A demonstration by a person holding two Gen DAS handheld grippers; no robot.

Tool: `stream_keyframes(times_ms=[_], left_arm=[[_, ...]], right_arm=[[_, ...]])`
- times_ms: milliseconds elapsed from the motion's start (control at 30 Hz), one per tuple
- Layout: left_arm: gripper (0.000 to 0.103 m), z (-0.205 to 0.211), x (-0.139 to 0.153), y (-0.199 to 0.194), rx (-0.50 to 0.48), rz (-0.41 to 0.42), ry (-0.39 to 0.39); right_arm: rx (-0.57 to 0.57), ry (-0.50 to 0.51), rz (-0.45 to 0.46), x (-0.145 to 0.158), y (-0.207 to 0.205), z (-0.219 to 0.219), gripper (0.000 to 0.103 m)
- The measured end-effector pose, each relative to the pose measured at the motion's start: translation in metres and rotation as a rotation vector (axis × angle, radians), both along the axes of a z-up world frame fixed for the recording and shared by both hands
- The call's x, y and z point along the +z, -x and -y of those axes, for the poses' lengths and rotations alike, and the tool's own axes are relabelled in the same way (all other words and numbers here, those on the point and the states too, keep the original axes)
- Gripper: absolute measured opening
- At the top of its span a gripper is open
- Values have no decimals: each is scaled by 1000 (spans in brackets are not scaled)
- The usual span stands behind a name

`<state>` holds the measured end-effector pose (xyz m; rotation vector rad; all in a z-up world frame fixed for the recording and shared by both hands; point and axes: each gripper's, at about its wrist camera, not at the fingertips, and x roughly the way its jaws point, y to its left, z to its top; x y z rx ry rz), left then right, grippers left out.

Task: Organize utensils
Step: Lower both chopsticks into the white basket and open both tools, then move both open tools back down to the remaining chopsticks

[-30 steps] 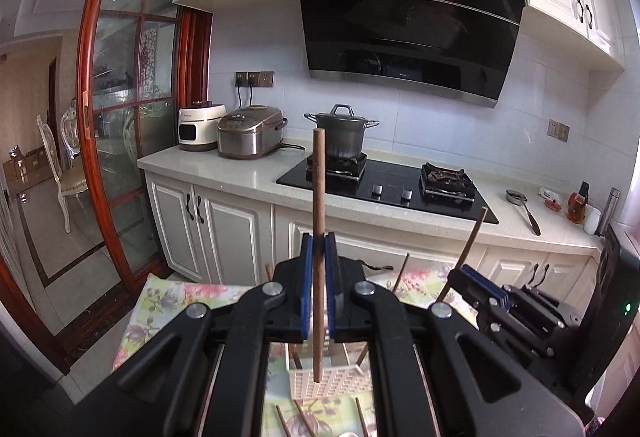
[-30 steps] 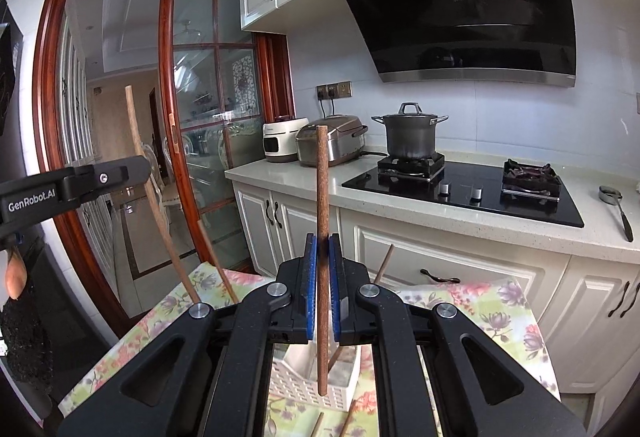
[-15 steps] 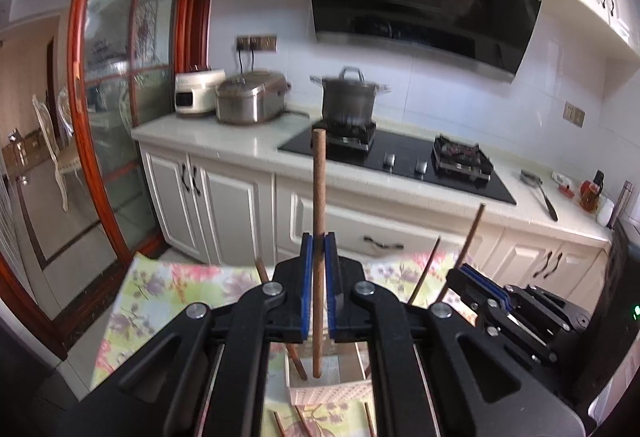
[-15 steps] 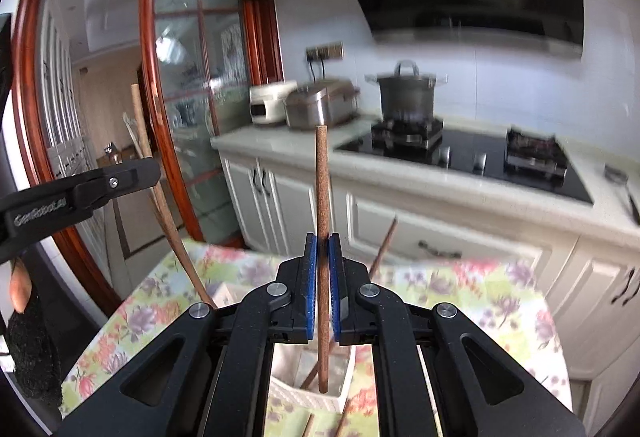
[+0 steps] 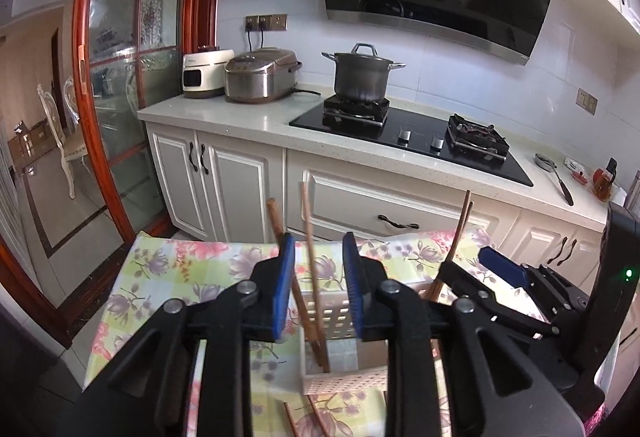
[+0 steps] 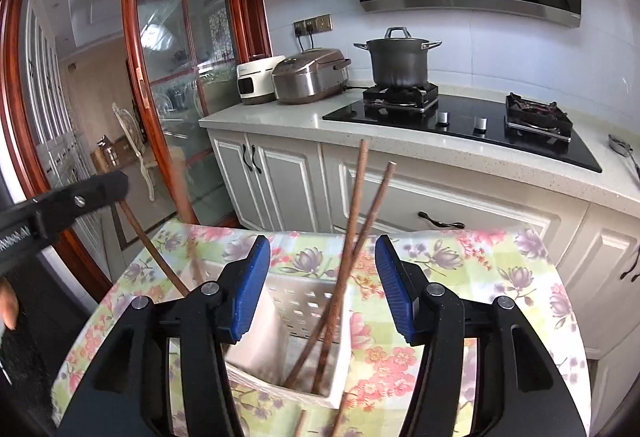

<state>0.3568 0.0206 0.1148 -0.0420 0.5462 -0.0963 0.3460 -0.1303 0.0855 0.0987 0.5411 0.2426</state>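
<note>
Your left gripper (image 5: 318,277) stood parted, its blue pads (image 5: 283,279) clear of the chopstick (image 5: 310,265) that leaned between them with its foot down in the white perforated holder (image 5: 340,317) just below and ahead of the fingertips; a darker chopstick (image 5: 280,233) rested beside it in the same compartment. Your right gripper (image 6: 322,289) was spread wider, and the two chopsticks (image 6: 352,237) between its pads (image 6: 250,289) touched neither, crossing as they leaned in the holder (image 6: 296,305) right under the fingers. You let go there, I judge, because each stick was already standing in the holder and could tip against its wall by itself. More chopsticks (image 5: 304,419) lay loose on the floral tablecloth (image 5: 180,269) nearer you than the holder, so sorting was not finished. A second earlier each gripper was clamped on one upright chopstick held above the holder; since then both came down over it, both pairs of jaws had just been opening, and the released sticks slid down and tilted.
</note>
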Motion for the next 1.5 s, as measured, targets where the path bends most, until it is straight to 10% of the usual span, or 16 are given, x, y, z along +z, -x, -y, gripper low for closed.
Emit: stream_keyframes(times_ms=[167,533,1033,1500], left_arm=[[60,-7,-2,29,38,58,-5],[98,-19,-53,94,138,101,-64],[98,-32,-159,126,195,-93,-61],[97,-31,-195,120,181,-182,-43]], right_arm=[[-6,0,27,-2,19,10,52],[-28,-18,8,-39,65,30,51],[-81,-48,-214,-140,91,50,48],[-17,41,-304,-160,82,27,35]])
